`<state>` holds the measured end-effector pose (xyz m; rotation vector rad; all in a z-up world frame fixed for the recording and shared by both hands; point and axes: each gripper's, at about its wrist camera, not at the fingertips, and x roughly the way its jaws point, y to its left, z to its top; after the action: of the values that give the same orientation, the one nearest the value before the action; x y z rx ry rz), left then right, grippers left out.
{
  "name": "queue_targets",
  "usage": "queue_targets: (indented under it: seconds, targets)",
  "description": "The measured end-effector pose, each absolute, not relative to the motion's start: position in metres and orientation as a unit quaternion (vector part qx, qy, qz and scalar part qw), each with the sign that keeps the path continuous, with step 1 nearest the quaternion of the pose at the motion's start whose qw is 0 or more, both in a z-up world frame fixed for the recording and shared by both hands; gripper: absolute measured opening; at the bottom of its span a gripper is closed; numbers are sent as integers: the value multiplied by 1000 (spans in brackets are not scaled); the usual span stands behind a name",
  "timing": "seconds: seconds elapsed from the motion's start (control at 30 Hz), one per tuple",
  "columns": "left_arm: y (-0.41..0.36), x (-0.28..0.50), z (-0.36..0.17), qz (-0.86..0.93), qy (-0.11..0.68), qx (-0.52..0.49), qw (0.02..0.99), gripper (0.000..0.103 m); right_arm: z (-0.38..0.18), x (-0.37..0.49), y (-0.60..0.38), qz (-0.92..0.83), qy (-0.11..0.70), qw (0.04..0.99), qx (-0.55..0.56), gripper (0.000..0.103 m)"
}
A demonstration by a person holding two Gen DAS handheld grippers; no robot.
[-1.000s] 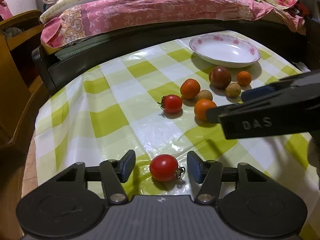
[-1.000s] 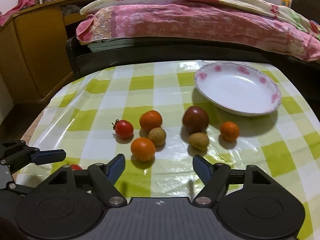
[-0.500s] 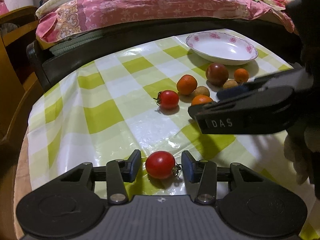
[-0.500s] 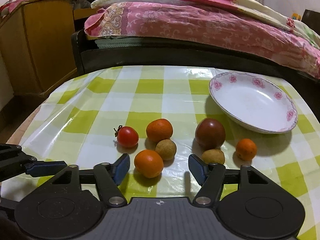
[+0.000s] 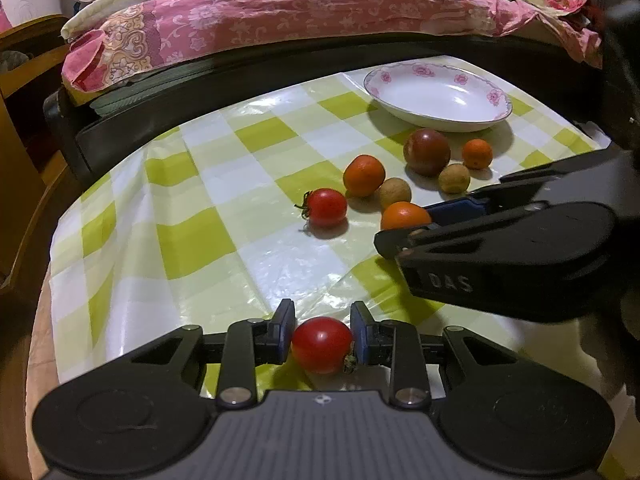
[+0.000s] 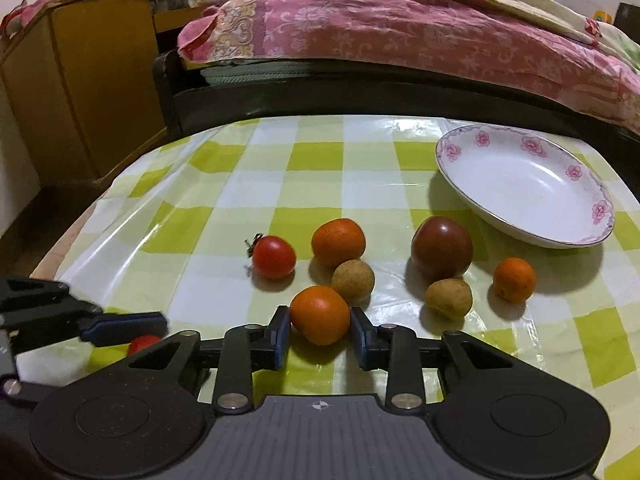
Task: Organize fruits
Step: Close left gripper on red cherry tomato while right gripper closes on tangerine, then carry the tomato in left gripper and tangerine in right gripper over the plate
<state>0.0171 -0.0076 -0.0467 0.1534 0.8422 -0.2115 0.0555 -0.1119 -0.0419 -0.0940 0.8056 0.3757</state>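
The left gripper (image 5: 322,334) pinches a glossy red tomato (image 5: 322,344) on the checked tablecloth (image 5: 192,236) at the near edge, both pads touching. The right gripper (image 6: 319,330), marked "DAS", closes on a round orange (image 6: 319,314); whether its pads touch cannot be told. Beyond lie more fruit and a white, pink-flowered plate (image 6: 524,188).

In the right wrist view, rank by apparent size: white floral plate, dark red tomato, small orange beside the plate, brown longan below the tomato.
1. White floral plate
2. Dark red tomato
3. Small orange and brown longan: alike, not ranked.
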Motion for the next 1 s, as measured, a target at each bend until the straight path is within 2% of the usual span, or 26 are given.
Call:
queue_targets:
  seconds: [0.3, 0.47, 0.5, 0.53, 0.6, 0.7, 0.73, 0.77, 0.8, 0.83, 1.0]
  targets:
    - [-15, 11, -52, -104, 393, 101, 908, 39, -23, 39, -145, 153, 374, 915, -13, 28]
    - [-10, 1, -55, -96, 379, 88, 916, 43, -22, 34, -153, 139, 377, 916, -4, 28]
    - [-10, -1, -54, -92, 378, 87, 917, 49, -21, 33, -154, 138, 377, 916, -5, 28]
    - [-9, -3, -55, -87, 376, 87, 918, 60, -20, 32, -154, 138, 376, 916, -5, 28]
    - [-6, -4, -57, -80, 372, 86, 921, 66, -16, 29, -156, 139, 372, 918, -6, 28]
    - [0, -4, -59, -78, 371, 60, 923, 66, -10, 29, -155, 139, 363, 921, -7, 28]
    - [0, -3, -59, -80, 372, 60, 923, 63, -9, 28, -155, 139, 361, 922, -6, 28]
    - [-1, -3, -58, -84, 373, 60, 922, 59, -8, 28, -155, 139, 360, 922, -4, 28]
    - [-2, -3, -57, -93, 376, 58, 920, 48, -8, 28, -156, 140, 359, 923, -3, 28]
    - [-3, -4, -56, -101, 379, 57, 918, 42, -8, 28, -155, 140, 359, 923, -3, 28]
    - [-8, -3, -48, -113, 397, 46, 910, 40, -7, 27, -161, 129, 364, 922, 5, 28]
